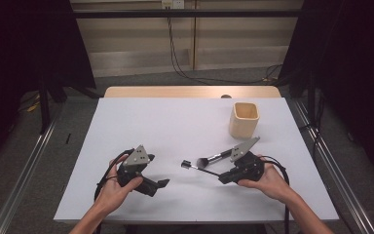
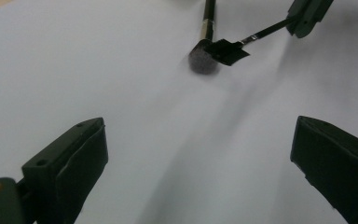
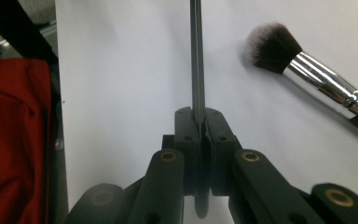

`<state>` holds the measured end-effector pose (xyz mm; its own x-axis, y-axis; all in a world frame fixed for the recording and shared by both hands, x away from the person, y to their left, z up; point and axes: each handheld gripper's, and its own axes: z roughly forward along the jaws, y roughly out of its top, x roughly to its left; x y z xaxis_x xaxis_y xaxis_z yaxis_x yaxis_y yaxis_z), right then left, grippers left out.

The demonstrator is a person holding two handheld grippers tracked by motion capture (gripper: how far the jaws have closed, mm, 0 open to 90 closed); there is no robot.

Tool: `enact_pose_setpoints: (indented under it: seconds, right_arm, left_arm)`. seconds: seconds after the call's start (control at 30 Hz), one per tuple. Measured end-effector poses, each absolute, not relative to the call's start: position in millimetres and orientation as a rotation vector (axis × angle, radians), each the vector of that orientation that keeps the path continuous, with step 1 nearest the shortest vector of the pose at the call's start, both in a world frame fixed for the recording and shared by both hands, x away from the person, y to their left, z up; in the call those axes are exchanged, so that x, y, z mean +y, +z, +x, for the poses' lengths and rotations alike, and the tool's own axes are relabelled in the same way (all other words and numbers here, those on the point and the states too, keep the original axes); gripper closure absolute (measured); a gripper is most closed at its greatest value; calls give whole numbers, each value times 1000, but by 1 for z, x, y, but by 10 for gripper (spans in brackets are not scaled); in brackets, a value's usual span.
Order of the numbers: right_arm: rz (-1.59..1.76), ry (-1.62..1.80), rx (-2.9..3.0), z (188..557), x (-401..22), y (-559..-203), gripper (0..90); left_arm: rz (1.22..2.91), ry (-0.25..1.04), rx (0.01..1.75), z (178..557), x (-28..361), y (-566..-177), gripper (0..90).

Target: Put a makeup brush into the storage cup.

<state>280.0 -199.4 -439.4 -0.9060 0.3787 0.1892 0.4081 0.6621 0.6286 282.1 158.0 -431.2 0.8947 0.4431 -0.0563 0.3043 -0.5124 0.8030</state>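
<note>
Left gripper (image 1: 161, 184) low over the near-left white table (image 1: 175, 122), jaws spread wide, nothing between. Right gripper (image 1: 222, 177) near-right, jaws pressed together, pinching a thin black-handled brush (image 1: 199, 168) by its handle, head pointing left. Just behind, powder brush (image 1: 215, 157) lying flat on the table. Farther right, empty wooden cup (image 1: 244, 119) upright.

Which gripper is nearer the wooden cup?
Right. The right gripper, shut on a thin brush, sits just below the wooden cup; the left gripper is open, far across the table at lower left.
</note>
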Motion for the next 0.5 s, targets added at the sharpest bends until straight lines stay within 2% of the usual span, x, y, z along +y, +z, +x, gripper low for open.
enact_pose_setpoints:
  seconds: [0.1,0.5]
  right_arm:
    - [-723,-1180,-2795,279,-201,-444,858]
    - [-710,-1379,-2754,268,-201,-446,858]
  left_arm:
    - [2089,182,555,279,160,-434,40]
    - [2027,199,538,273,159,-444,47]
